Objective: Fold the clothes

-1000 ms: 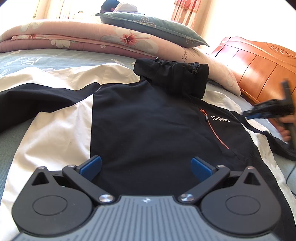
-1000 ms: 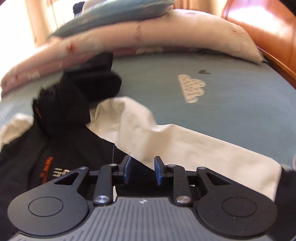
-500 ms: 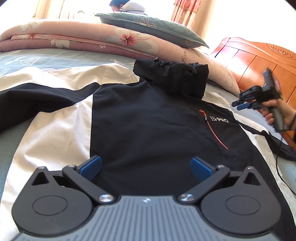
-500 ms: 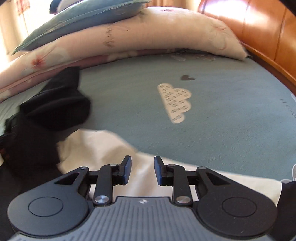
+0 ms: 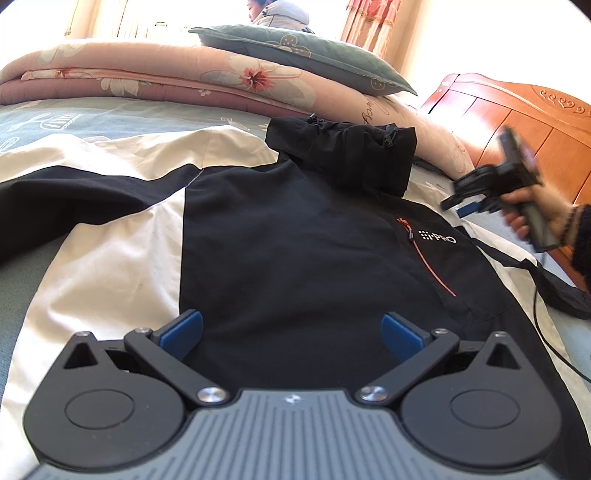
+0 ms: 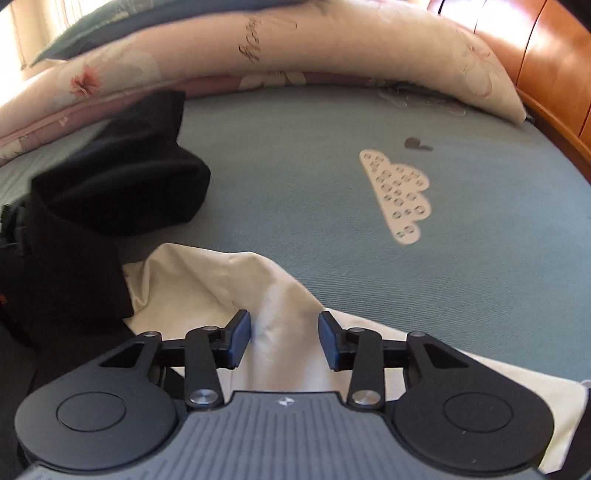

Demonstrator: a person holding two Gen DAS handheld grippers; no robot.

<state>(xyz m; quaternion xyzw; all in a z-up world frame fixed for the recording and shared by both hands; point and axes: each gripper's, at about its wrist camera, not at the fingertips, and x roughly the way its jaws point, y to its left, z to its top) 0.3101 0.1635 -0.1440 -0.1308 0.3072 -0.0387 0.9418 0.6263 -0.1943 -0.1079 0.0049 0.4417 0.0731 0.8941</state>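
A black and cream jacket (image 5: pixel 295 240) lies spread face up on the bed, its black hood (image 5: pixel 347 151) bunched at the far end. My left gripper (image 5: pixel 291 332) hovers over the black front panel, open wide with nothing between its blue pads. My right gripper (image 6: pixel 284 341) is above the jacket's cream sleeve (image 6: pixel 207 280), beside the hood (image 6: pixel 122 188). Its jaws are opening, and the pads press on nothing; the sleeve lies under the gap. In the left wrist view the right gripper (image 5: pixel 465 206), held in a hand, hangs over the jacket's right shoulder.
A folded floral quilt (image 5: pixel 166 81) and a grey-green pillow (image 5: pixel 303 55) lie behind the hood. A wooden headboard (image 5: pixel 517 122) runs along the right. The blue-grey sheet (image 6: pixel 332 221) has a cloud print. A cable (image 5: pixel 543 332) trails on the right. A person (image 5: pixel 277 11) sits at the window.
The right gripper has moved from the jacket's chest toward the cream sleeve by the headboard, and its jaws have widened. The left gripper and the jacket have stayed put.
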